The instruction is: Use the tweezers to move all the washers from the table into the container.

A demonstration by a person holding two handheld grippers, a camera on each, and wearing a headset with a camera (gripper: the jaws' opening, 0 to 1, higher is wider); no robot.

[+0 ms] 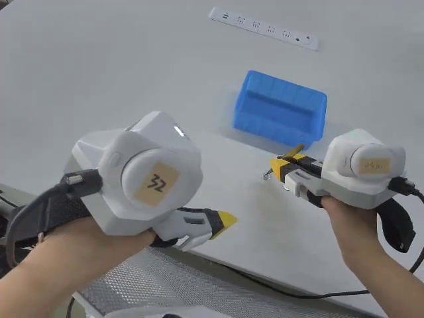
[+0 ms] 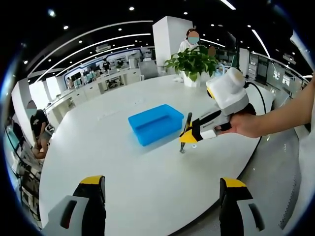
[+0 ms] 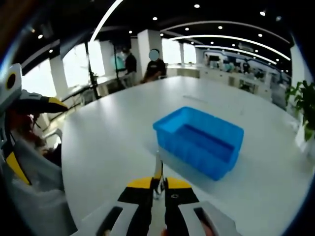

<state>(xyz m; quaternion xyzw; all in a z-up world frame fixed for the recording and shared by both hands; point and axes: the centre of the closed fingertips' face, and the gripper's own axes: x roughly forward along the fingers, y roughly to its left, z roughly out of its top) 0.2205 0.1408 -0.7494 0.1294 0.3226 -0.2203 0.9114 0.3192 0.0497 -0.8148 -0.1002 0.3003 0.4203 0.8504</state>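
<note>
right tool (image 3: pixel 158 184) | clamped on tweezers (image 3: pixel 157 167) | blue container (image 3: pixel 199 140) ahead

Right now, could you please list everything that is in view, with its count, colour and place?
table: one, white, under everything
container: one, blue, on the table ahead of the right tongs
power strip: one, white, on the table beyond the container
plant: one, green, far side of the table
tweezers: one, dark in the left gripper view, pointing down at the table beside the container
washers: too small to tell
left tongs: white, yellow tips, open
right tongs: white, yellow tips, shut on the tweezers
left hand, right hand: one holding each tongs
</note>
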